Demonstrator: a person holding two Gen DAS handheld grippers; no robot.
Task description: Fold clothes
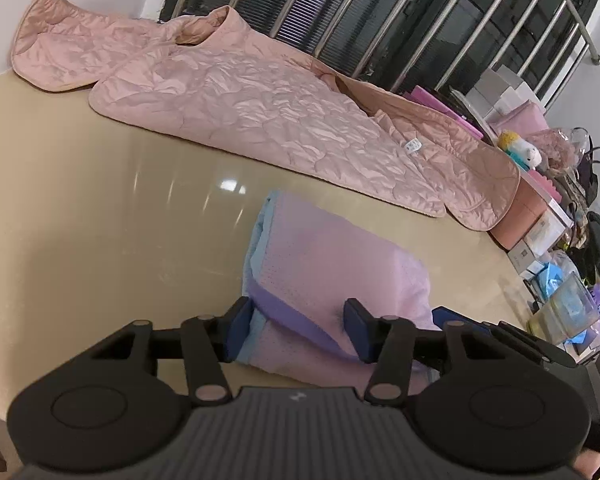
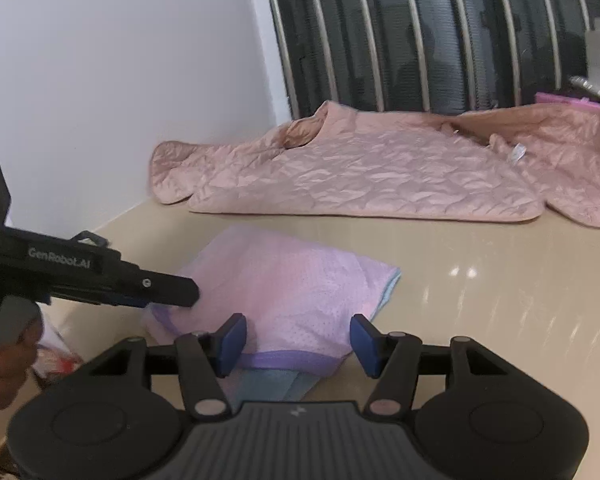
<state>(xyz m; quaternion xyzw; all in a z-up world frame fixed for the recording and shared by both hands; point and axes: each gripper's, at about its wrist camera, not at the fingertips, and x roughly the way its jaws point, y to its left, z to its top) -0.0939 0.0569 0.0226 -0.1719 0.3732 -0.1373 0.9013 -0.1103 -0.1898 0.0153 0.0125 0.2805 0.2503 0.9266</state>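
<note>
A folded pink mesh garment with purple and light blue trim lies on the beige table. My left gripper is open, its blue pads on either side of the garment's near purple edge, not closed on it. In the right wrist view the same garment lies in front of my right gripper, which is open with its pads straddling the purple hem. The left gripper shows from the side at the garment's left corner. A pink quilted jacket lies spread along the far side, also in the right wrist view.
A barred window and white wall stand behind the table. Boxes, a plush toy, bags and packets crowd the table's right end. The table's left edge is close to the garment.
</note>
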